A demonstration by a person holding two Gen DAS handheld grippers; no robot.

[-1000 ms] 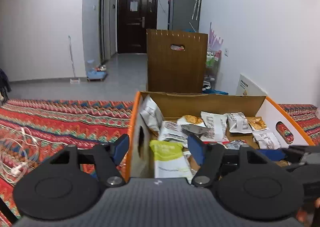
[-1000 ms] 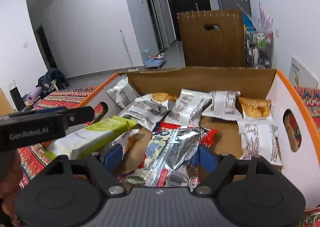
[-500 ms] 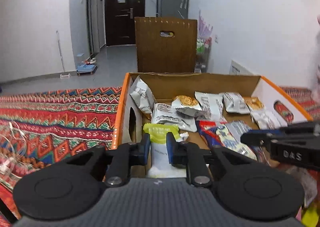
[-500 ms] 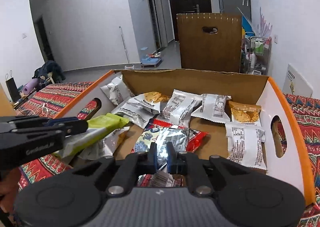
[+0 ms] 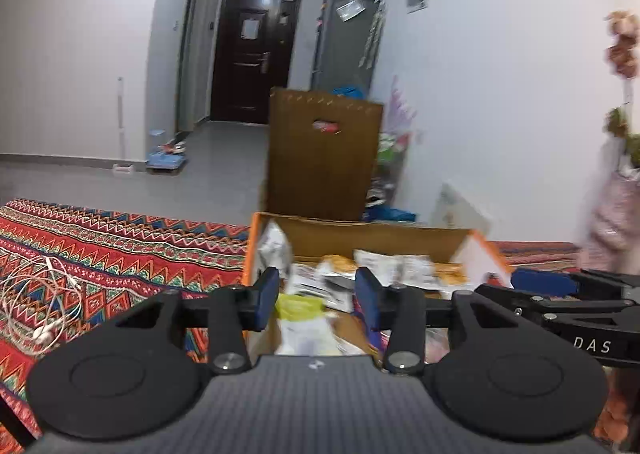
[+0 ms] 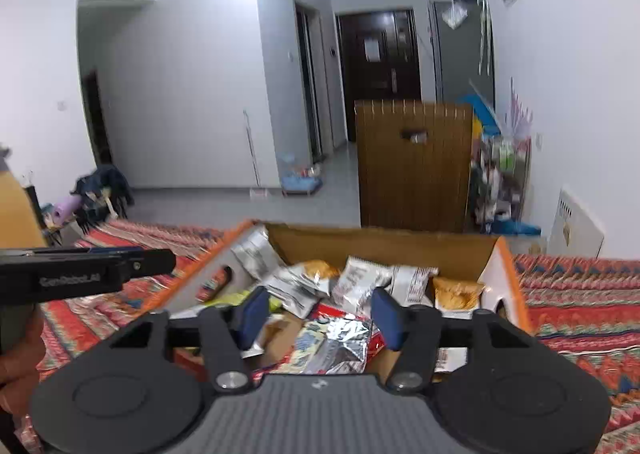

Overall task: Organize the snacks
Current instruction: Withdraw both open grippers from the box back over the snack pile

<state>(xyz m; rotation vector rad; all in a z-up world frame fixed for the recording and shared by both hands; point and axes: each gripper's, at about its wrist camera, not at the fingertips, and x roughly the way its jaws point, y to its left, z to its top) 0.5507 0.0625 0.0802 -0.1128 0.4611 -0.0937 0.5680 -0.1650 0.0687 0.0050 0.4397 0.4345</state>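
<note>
An open cardboard box with orange rims [image 5: 250,250] [image 6: 508,254] sits on the patterned cloth and holds several snack packets. A green and white packet [image 5: 304,318] [image 6: 236,299] lies at the box's near left. A silver, red and blue packet [image 6: 336,342] lies at its near middle. White packets [image 6: 360,282] and an orange packet [image 6: 456,292] lie farther back. My left gripper [image 5: 316,296] is open and empty above the green packet. My right gripper [image 6: 320,314] is open and empty above the silver packet.
A striped red cloth [image 5: 100,250] [image 6: 580,294] covers the surface around the box. White earphones [image 5: 36,294] lie on it at the left. A brown wooden board [image 5: 324,154] stands behind the box, with a grey fridge [image 5: 344,42] and a dark door [image 5: 252,54] beyond.
Both grippers were shut on their packets half a second ago; now both are open and have lifted and pulled back. The green packet and the silver packet lie in the box.
</note>
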